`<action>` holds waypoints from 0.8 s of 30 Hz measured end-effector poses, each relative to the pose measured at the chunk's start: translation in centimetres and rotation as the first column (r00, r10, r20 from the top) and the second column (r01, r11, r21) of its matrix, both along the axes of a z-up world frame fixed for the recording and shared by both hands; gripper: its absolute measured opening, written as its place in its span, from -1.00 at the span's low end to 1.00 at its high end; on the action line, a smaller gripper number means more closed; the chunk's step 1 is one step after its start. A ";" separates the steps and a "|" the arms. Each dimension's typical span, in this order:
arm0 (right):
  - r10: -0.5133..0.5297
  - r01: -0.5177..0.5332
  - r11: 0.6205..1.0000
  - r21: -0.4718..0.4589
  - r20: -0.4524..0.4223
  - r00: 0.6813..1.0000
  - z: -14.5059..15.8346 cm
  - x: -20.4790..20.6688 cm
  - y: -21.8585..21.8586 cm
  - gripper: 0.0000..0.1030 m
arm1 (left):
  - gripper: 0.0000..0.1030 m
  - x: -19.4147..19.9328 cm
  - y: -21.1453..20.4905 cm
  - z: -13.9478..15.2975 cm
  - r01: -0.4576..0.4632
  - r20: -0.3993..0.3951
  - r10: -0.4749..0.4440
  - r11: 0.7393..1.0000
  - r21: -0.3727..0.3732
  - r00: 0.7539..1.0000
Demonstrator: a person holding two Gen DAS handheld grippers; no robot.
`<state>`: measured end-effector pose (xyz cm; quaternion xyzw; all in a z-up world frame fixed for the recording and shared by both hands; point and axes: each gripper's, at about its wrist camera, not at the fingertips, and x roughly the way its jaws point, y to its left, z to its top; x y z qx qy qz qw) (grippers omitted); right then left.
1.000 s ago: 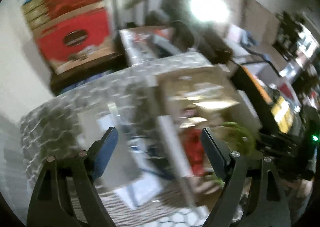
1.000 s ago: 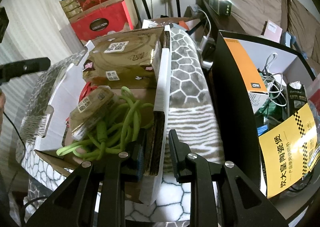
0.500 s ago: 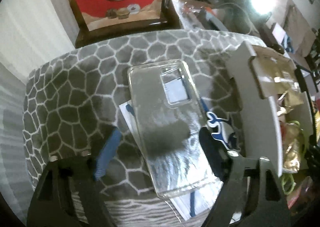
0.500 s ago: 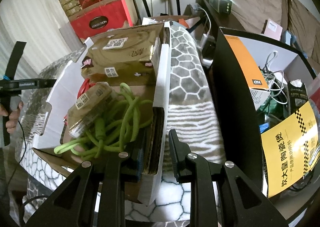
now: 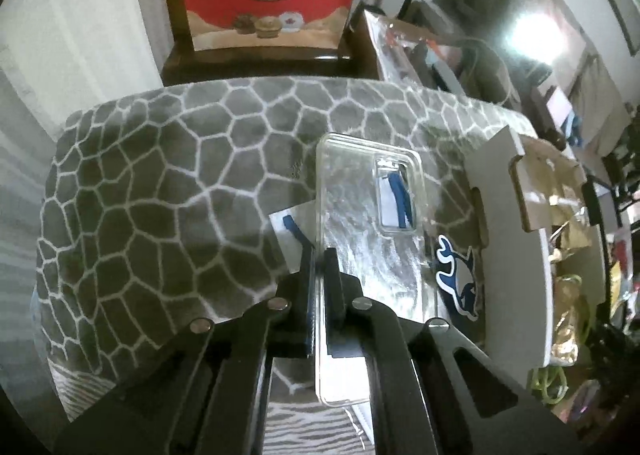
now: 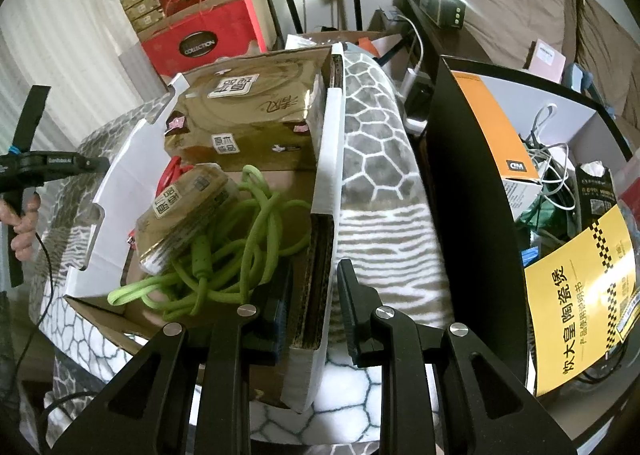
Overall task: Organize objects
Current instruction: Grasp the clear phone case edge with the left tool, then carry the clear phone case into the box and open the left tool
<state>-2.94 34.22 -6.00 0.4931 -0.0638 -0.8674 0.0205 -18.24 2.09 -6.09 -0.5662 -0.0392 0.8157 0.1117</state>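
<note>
While the right gripper steadies the cardboard box by its near wall, the step in hand looks like picking up the clear phone case so it can join the things already gathered. That case lies flat on the grey honeycomb-patterned blanket, just left of the box, partly over a white sheet with a blue whale sticker between case and box. The left gripper has just been closing and its jaws now stand nearly together, pinching the case's left long edge between the pads. The right gripper's jaws are a little apart, clamped across the box's wall, one finger inside and one outside. Inside the box lie a gold tissue pack, a smaller gold packet and a green cable. Next, I judge, the case must be lifted cleanly off the sheet and carried right, over the box's white flap; so thin an edge grip could let the case swing or slip.
</note>
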 end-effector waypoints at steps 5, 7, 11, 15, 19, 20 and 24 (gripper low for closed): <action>0.000 0.000 1.000 0.000 0.000 1.000 0.0 -0.1 0.1 -0.56 | -0.93 -0.2 -1.3 1.6 -0.019 -0.020 0.020 0.998 0.061 1.000; 0.000 0.000 1.000 -0.001 0.001 1.000 -0.1 0.0 0.0 -0.56 | -0.93 0.1 -1.5 2.7 -0.011 -0.037 0.014 0.996 0.088 0.999; -0.001 0.001 1.000 0.000 0.001 1.000 -0.2 0.0 -0.1 -0.56 | -0.93 0.5 -1.3 4.9 0.018 -0.066 -0.009 0.991 0.134 0.998; -0.003 0.003 1.000 -0.002 -0.002 1.000 -0.2 0.0 -0.1 -0.56 | -0.93 1.3 0.5 6.7 0.075 -0.088 -0.061 0.983 0.168 0.994; -0.003 0.003 1.000 -0.002 -0.003 1.000 -0.3 0.0 -0.2 -0.56 | -0.93 2.3 3.6 7.5 0.143 -0.085 -0.129 0.970 0.197 0.988; -0.003 0.003 1.000 -0.001 -0.002 1.000 -0.3 -0.1 -0.2 -0.56 | -0.93 2.6 4.4 7.5 0.158 -0.083 -0.144 0.968 0.196 0.986; -0.004 0.004 1.000 -0.004 -0.002 1.000 -0.3 0.0 -0.2 -0.56 | -0.93 3.5 8.2 7.3 0.216 -0.071 -0.206 0.957 0.194 0.976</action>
